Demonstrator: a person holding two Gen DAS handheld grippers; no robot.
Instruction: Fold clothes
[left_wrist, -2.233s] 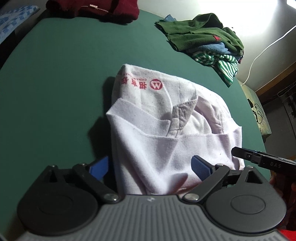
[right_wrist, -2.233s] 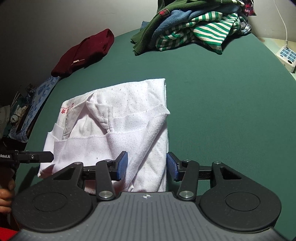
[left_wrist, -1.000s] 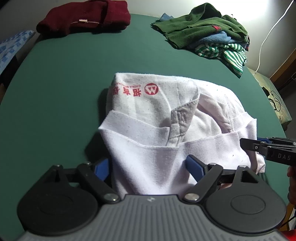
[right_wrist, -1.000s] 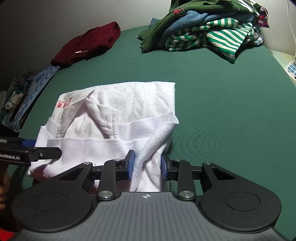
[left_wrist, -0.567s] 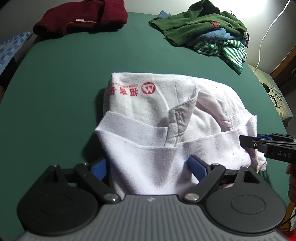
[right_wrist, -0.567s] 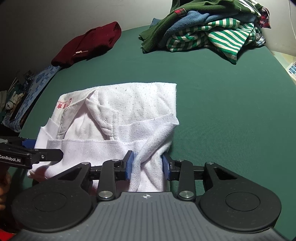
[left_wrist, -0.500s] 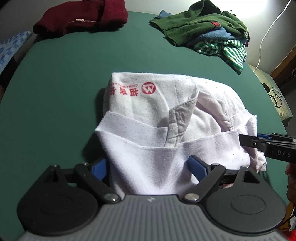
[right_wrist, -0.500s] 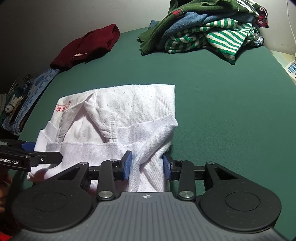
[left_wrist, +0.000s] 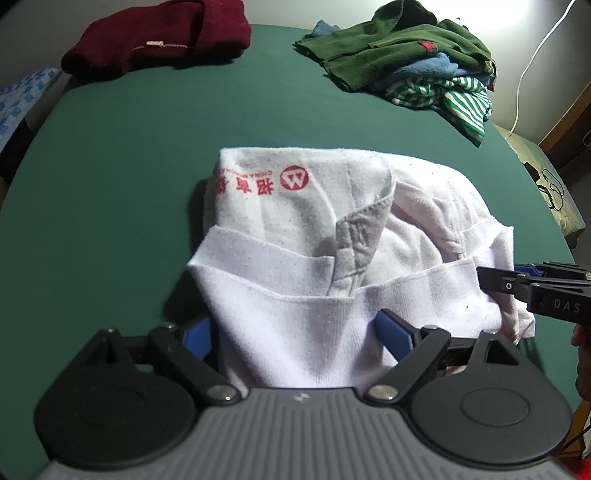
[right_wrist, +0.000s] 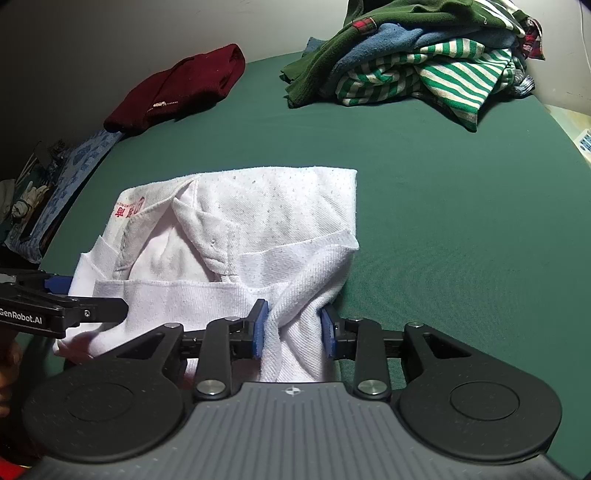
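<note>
Between my left gripper's (left_wrist: 291, 338) jaws, which have just been opening wide, lies the near hem of the white polo shirt (left_wrist: 332, 236), unpinched; my right gripper (right_wrist: 293, 334) pinches the bunched corner. I judge this shirt nearly folded on the green desk (right_wrist: 461, 221). An unfolded pile (right_wrist: 424, 62) remains; I see no containers.

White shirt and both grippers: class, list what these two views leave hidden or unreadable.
- White shirt: near hem, both views, behind gripper bodies.
- Red print: right view, cut by a fold, too small.
- Pile: lower garments, both views, covered by the green top.
- Left gripper: pad contact, cloth hides it.
</note>
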